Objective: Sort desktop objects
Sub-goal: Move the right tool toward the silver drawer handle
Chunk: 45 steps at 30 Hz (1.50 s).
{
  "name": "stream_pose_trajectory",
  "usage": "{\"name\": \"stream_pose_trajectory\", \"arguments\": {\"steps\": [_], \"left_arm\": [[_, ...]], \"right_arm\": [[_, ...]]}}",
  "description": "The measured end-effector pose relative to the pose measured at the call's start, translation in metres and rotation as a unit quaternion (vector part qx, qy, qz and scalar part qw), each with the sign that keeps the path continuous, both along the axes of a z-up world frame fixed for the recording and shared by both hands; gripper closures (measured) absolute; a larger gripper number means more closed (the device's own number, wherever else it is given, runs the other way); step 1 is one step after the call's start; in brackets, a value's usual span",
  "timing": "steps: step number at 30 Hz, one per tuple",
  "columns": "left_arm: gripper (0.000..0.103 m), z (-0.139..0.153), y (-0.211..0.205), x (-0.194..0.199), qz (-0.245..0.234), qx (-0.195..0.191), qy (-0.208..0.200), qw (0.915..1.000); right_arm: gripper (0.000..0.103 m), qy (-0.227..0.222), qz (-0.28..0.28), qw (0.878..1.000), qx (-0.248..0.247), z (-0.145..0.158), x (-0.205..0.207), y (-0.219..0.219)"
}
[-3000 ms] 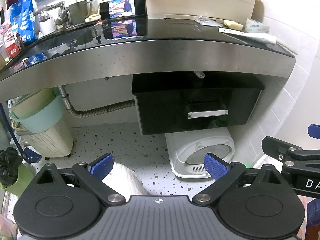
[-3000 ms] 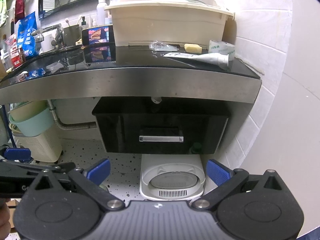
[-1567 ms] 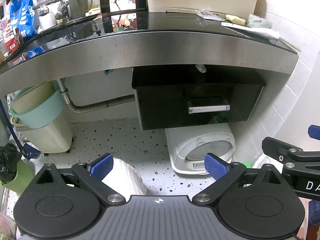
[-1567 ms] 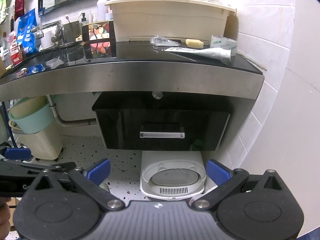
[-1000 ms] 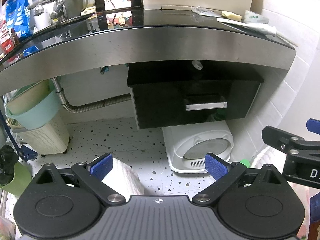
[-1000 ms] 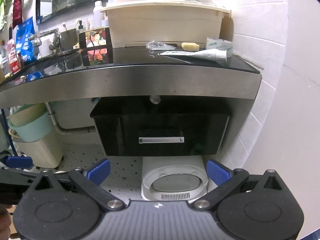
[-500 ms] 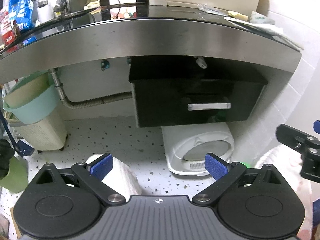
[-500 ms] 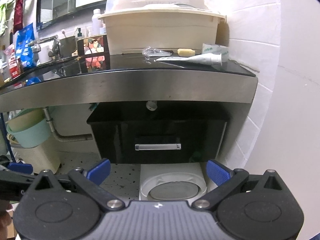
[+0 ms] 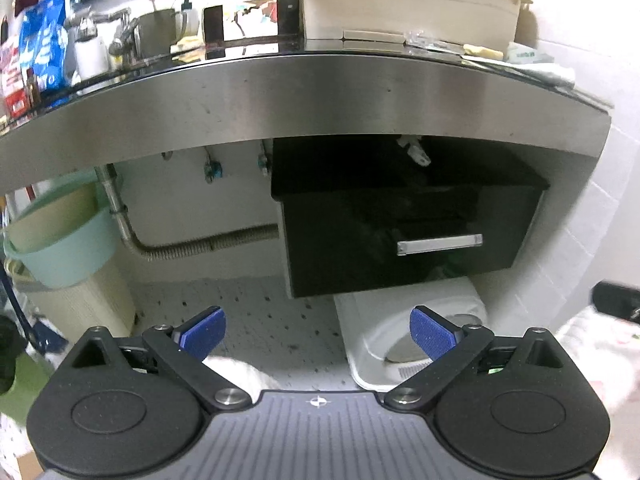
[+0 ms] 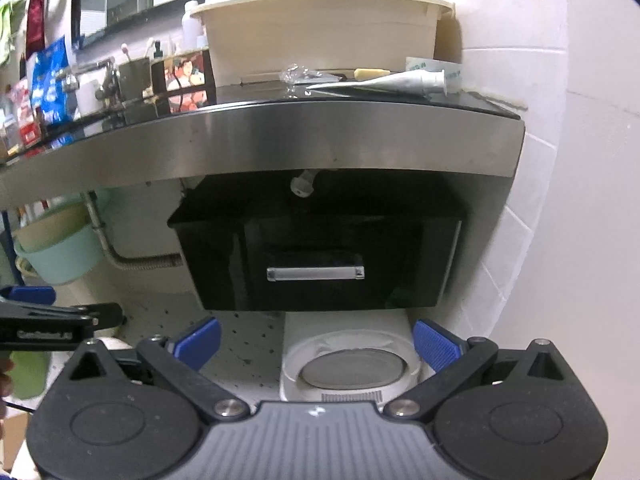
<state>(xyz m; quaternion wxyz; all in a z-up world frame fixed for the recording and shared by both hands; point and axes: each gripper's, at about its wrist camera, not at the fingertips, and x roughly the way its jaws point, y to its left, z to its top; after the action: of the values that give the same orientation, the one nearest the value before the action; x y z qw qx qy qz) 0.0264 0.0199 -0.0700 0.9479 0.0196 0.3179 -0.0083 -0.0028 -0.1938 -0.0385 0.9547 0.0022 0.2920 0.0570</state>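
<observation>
Both grippers, left (image 9: 318,330) and right (image 10: 316,342), hang wide open below the steel-edged black counter (image 10: 360,144); speckled floor (image 9: 248,304) underneath

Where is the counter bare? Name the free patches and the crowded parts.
Bare: the front strip of the counter, before the cream tub, between phone and toothpaste tube. Crowded: the left end around the faucet and cup.

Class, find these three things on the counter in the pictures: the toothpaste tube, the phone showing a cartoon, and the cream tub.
toothpaste tube (image 10: 394,81), right wrist view, middle of its grey body.
phone (image 10: 185,70), right wrist view, centre of the lit screen.
cream tub (image 10: 320,40), right wrist view, front wall below the rim.
</observation>
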Motion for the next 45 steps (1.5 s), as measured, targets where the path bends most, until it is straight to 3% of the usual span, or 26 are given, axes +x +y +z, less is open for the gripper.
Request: {"name": "stream_pose_trajectory", "arguments": {"steps": [5, 10, 14, 20, 26, 31, 38, 45], "left_arm": [[0.003, -0.018, 0.001, 0.008, -0.019, -0.004, -0.004, 0.9998], [0.003, -0.034, 0.012, 0.016, -0.067, -0.075, 0.002, 0.9949], [0.003, -0.043, 0.022, 0.016, -0.070, -0.116, -0.010, 0.9907], [0.003, -0.047, 0.017, 0.024, -0.057, -0.049, -0.016, 0.9970], [0.003, -0.060, 0.025, 0.030, -0.053, -0.047, -0.002, 0.9975], [0.003, -0.068, 0.028, 0.028, -0.053, -0.033, 0.007, 0.9980], [0.004, -0.076, 0.038, 0.027, -0.037, -0.060, 0.006, 0.9975], [0.004, -0.082, 0.032, 0.025, -0.032, -0.044, 0.012, 0.9985]], "right_arm": [[0.000, -0.014, 0.015, 1.000, 0.010, -0.008, 0.001, -0.004], [0.000, -0.028, 0.030, 0.999, 0.020, -0.016, 0.002, -0.009], [0.000, -0.037, 0.048, 0.998, 0.029, -0.023, 0.006, -0.013], [0.000, -0.048, 0.072, 0.996, -0.010, -0.031, 0.026, -0.013], [0.000, -0.082, 0.121, 0.985, -0.090, -0.038, 0.044, -0.002], [0.000, -0.085, 0.153, 0.977, -0.124, -0.044, 0.062, 0.006], [0.000, -0.090, 0.198, 0.961, -0.171, -0.051, 0.087, 0.018], [0.000, -0.094, 0.241, 0.941, -0.218, -0.058, 0.113, 0.029]]}}
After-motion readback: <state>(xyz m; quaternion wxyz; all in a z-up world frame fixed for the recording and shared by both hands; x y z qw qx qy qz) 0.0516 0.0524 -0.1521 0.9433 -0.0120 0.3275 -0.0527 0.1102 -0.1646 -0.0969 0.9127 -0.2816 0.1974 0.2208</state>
